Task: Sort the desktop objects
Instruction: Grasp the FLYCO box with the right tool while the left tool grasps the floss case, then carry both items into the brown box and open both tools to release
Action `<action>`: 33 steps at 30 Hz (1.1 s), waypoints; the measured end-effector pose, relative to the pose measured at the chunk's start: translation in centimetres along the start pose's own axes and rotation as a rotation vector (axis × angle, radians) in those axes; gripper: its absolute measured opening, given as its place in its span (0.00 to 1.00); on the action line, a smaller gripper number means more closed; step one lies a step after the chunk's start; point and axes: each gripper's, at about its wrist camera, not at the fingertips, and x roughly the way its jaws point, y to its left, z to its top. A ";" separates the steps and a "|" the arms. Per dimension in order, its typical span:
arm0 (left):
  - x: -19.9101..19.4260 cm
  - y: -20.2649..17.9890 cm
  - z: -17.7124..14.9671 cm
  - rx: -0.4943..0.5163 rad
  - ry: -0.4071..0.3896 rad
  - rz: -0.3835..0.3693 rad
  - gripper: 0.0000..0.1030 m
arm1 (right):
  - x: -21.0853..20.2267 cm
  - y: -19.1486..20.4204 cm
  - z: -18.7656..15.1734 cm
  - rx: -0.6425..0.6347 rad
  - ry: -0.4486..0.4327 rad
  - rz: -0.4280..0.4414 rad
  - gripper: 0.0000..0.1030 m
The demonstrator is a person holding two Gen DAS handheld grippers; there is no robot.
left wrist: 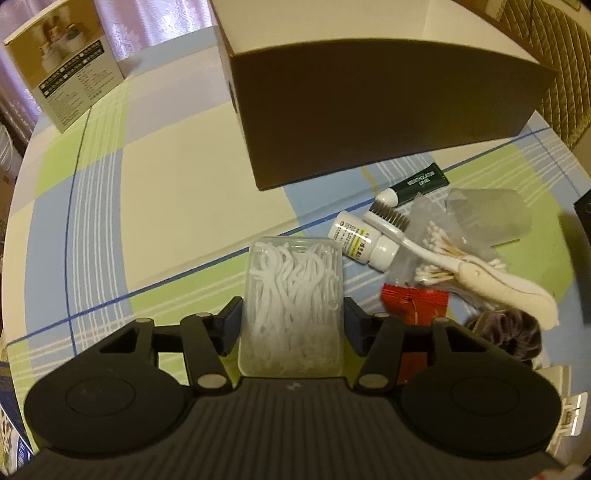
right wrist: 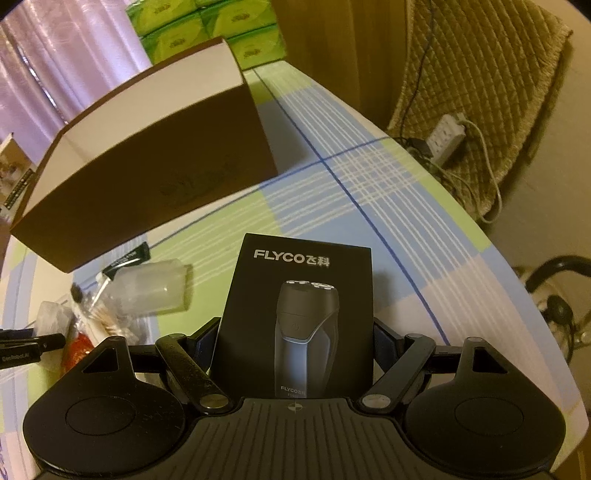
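My left gripper [left wrist: 291, 321] is shut on a clear plastic box of white floss picks [left wrist: 291, 295], held just above the checked tablecloth. To its right lies a pile: a white pill bottle [left wrist: 364, 240], a cream folding toothbrush [left wrist: 454, 262], cotton swabs [left wrist: 439, 254], a dark green tube [left wrist: 417, 184], a clear cup [left wrist: 487, 214], a red packet [left wrist: 417, 302] and a dark hair scrunchie [left wrist: 509, 332]. My right gripper [right wrist: 295, 339] is shut on a black FLYCO shaver box [right wrist: 295, 317]. A large brown cardboard box [left wrist: 376, 107] stands behind the pile.
A printed product box [left wrist: 62, 70] stands at the far left corner of the table. Green tissue packs [right wrist: 210, 29] are stacked beyond the brown box [right wrist: 147, 162]. The table's right edge [right wrist: 509, 258] curves close by, with a quilted chair [right wrist: 480, 92] and a power strip [right wrist: 447, 136] past it.
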 end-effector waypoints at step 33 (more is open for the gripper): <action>-4.4 -2.5 17.2 -0.082 -0.246 0.063 0.50 | 2.7 10.4 19.4 -0.339 -0.213 0.266 0.76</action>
